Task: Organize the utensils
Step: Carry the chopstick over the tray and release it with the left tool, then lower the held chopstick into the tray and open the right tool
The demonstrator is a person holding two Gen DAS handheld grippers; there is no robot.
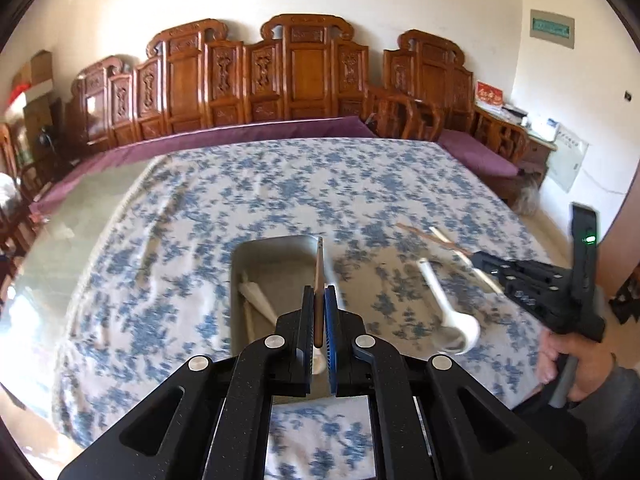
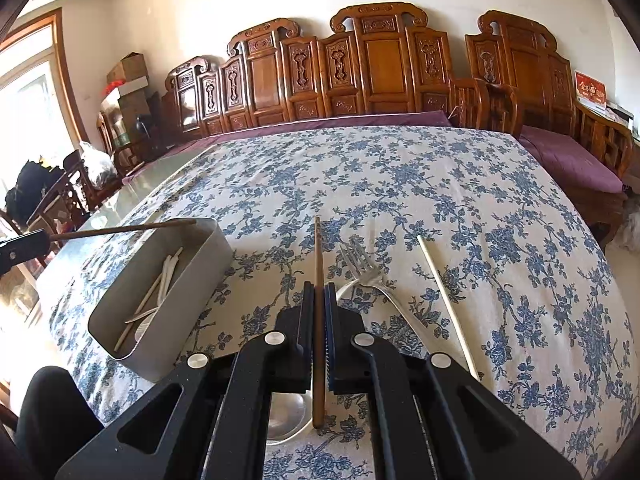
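blur: we see the left wrist view smeared across the tablecloth [image 1: 248, 192] | hidden: metal spoon [image 2: 286, 414] bowl partly behind our right gripper [image 2: 319, 292] | unclear: white pieces in the grey bin [image 2: 192, 264]

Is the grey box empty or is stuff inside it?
Not empty. The grey box holds several pale utensils lying along its bottom, seen in the right wrist view.

Right gripper [image 2: 319, 300] pinches brown chopstick [image 2: 318, 256] beside fork [image 2: 362, 270].
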